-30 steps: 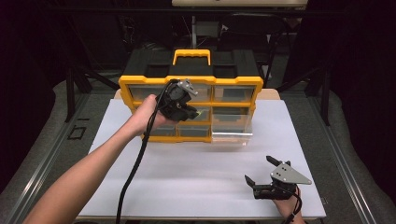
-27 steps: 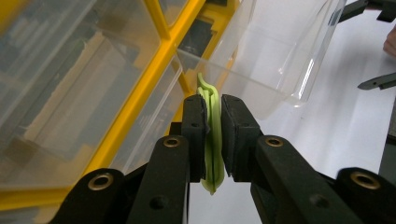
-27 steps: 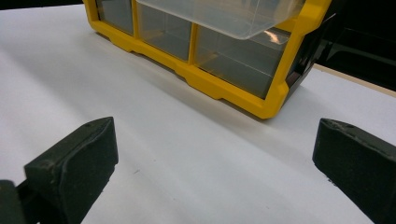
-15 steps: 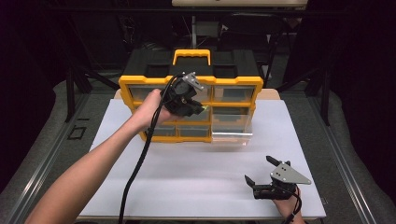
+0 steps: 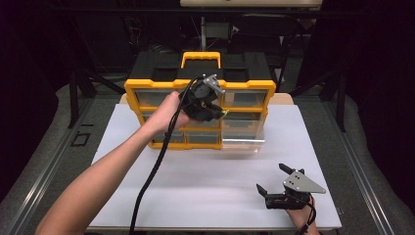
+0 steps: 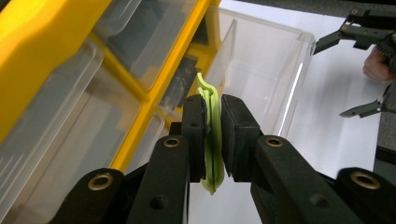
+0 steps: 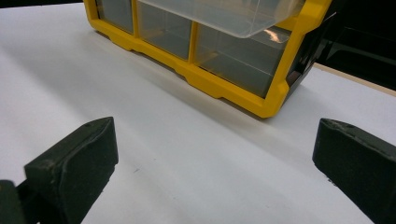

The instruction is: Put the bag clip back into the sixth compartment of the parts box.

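A yellow and black drawer cabinet [image 5: 147, 88] stands at the back of the white table. One clear drawer [image 5: 243, 134] at its right side is pulled out over the table. My left gripper [image 5: 219, 112] hovers in front of the cabinet's middle row, just left of that drawer. It is shut on a thin light green piece [image 6: 212, 163], which stands upright between the jaws of the left gripper [image 6: 213, 100] beside the open drawer [image 6: 261, 70]. My right gripper [image 5: 270, 177] rests low near the front right of the table, open and empty. The right gripper [image 7: 215, 144] faces the cabinet [image 7: 224, 88].
The table [image 5: 205, 196] is covered in white and has bare room in front of the cabinet. A black cable [image 5: 151, 181] trails from my left gripper along the forearm. Dark frames and stands surround the table. The cabinet's yellow handle [image 5: 200, 58] rises at the back.
My left gripper, holding the green piece, has moved right and slightly up across the cabinet's front, closer to the open drawer. The right gripper has stayed put.
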`<state>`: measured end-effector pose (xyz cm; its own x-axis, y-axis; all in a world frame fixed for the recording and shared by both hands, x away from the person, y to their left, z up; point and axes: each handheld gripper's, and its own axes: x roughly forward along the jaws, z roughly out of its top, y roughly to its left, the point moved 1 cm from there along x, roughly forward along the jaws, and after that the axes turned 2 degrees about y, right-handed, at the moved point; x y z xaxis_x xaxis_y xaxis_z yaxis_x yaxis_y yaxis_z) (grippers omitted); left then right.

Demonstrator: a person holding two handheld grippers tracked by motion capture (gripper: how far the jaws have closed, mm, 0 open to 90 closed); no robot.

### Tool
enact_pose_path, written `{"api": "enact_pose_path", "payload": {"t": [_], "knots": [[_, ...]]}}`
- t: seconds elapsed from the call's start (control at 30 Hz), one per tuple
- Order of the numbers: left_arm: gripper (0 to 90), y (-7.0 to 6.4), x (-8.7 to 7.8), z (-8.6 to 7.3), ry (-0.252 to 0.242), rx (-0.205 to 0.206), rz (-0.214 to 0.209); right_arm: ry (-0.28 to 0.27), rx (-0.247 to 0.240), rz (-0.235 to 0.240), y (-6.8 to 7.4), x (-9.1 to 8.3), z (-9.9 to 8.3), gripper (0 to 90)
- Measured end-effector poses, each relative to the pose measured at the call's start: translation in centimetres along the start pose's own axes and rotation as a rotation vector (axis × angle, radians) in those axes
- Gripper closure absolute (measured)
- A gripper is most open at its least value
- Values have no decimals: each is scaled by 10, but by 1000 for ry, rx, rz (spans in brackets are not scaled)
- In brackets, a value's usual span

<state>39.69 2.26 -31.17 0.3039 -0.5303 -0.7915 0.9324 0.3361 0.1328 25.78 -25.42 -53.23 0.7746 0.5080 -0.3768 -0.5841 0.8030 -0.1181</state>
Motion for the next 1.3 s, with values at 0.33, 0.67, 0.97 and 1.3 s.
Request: {"api": "enact_pose_path", "payload": {"t": [0.33, 0.67, 0.97, 1.3], "knots": [[806, -10, 19, 14, 5, 33, -28, 4, -3, 2, 0, 0, 0, 0], [806, -18, 37, 21, 20, 40, -52, 7, -3, 4, 0, 0, 0, 0], [678, -18, 58, 19, 59, 13, -42, 5, -3, 8, 1, 0, 0, 0], [271, -17, 38, 6, 8, 7, -42, 8, 1, 7, 0, -2, 0, 0]]}}
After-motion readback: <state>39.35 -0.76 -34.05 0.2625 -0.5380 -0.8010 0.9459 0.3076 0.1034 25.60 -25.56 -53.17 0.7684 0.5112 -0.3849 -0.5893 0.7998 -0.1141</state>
